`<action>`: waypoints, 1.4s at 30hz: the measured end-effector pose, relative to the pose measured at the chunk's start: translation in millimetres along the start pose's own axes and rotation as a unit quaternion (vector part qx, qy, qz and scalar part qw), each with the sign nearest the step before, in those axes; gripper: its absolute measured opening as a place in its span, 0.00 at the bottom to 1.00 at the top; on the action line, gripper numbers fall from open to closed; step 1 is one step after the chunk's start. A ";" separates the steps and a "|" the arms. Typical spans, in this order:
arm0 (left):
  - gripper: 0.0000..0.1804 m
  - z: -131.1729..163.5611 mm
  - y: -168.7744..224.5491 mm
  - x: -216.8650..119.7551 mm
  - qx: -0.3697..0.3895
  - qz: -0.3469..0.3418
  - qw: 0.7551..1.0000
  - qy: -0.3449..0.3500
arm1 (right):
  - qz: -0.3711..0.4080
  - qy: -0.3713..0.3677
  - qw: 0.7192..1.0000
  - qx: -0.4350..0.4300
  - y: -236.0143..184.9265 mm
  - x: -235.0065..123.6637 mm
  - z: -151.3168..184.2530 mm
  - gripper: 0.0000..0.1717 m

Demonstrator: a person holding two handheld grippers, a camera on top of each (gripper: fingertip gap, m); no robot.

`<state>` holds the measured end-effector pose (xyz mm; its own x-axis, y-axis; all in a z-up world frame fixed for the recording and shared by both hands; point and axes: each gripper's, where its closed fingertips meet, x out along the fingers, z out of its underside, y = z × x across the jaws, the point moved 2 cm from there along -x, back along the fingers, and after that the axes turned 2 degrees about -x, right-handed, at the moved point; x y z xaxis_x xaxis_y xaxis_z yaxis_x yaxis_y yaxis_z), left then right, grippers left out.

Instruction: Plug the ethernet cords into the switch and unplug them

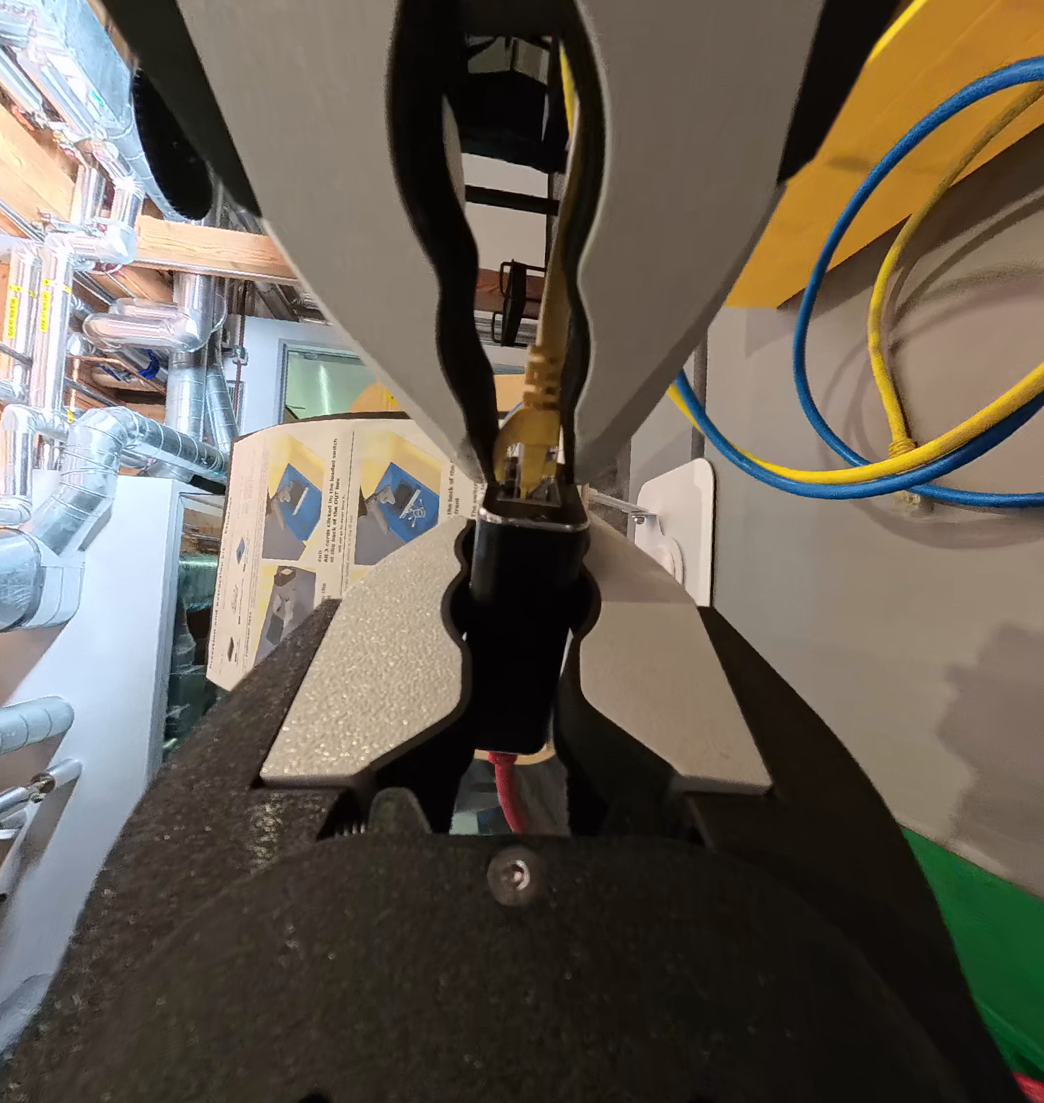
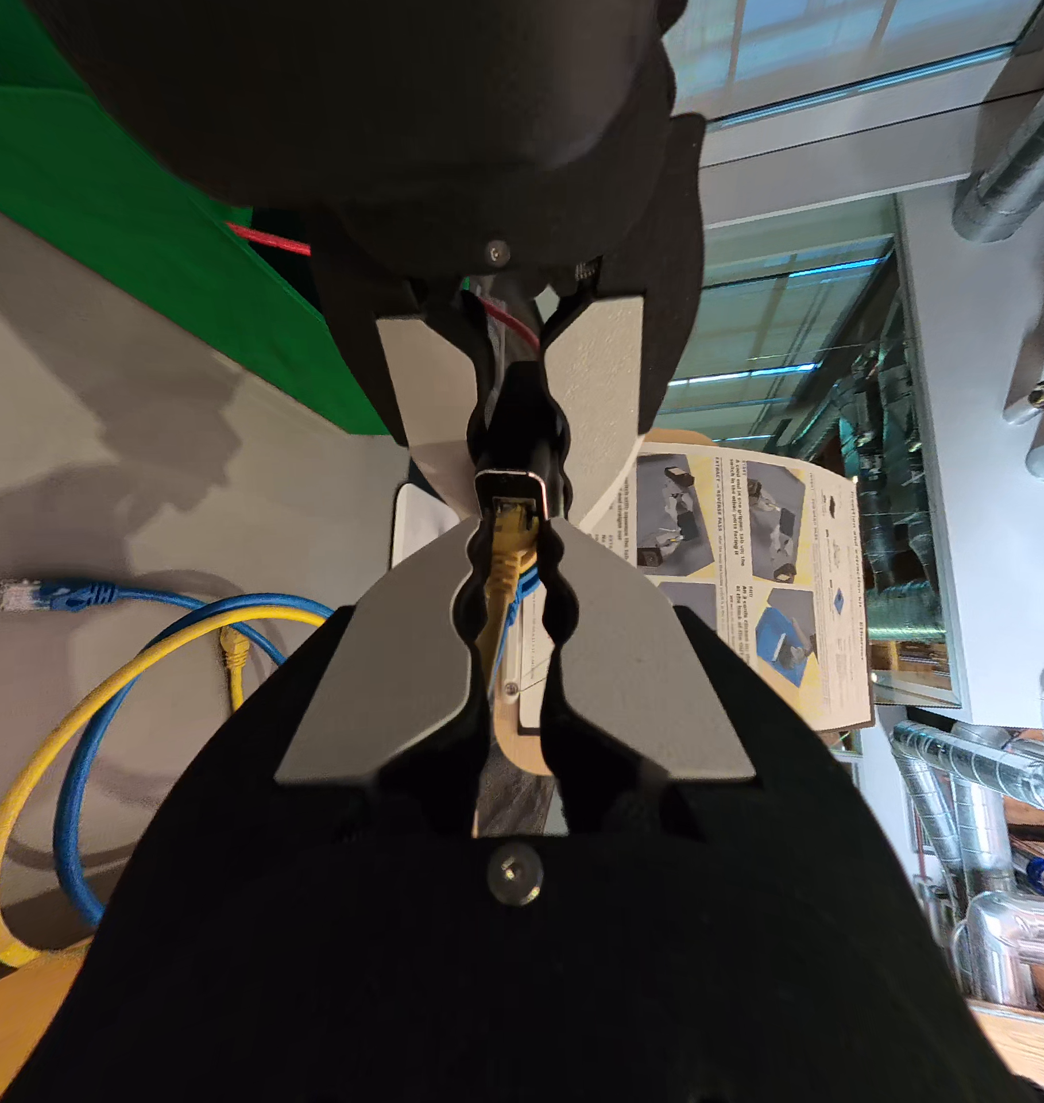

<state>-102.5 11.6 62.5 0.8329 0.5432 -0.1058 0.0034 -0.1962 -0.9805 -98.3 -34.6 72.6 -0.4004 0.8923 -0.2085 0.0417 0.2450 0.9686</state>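
Observation:
My left gripper (image 1: 528,537) is shut on a black switch (image 1: 525,597), gripping its sides, with the port end facing away from the camera. My right gripper (image 2: 510,537) is shut on the plug of a yellow ethernet cord (image 2: 504,561). The plug's tip sits in the switch's port (image 2: 513,507). In the left wrist view the right gripper (image 1: 528,471) comes in from the top with the yellow plug (image 1: 537,418) between its pads. In the right wrist view the left gripper (image 2: 516,471) holds the switch (image 2: 516,441) from above. A red cord (image 1: 507,788) trails from the switch's rear end.
A blue cord (image 2: 78,746) and a yellow cord (image 2: 42,746) lie looped on the grey table (image 2: 150,477), with a loose blue plug (image 2: 18,595) and a yellow plug (image 2: 233,647). A green bin (image 2: 120,239), a printed instruction sheet (image 2: 776,567) and a white stand (image 1: 681,525) are nearby. Tip to tip, the grippers are about 4 cm apart.

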 end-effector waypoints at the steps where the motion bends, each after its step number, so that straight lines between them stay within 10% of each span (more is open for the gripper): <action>1: 0.15 -0.3 0.3 0.5 0.005 -0.004 1.000 0.000 | -0.005 0.000 1.000 0.001 -0.9 -0.3 0.4 0.09; 42: 0.15 -12.3 42.8 15.9 -0.021 0.098 0.994 0.035 | -0.145 -0.048 0.988 0.024 -32.2 -11.5 14.3 0.09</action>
<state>-82.3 1.8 20.9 0.8560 0.4338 -0.2810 -0.1406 -0.3278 -0.9342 -81.9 -47.3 41.9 -0.3127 0.8131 -0.4910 -0.0182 0.5117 0.8589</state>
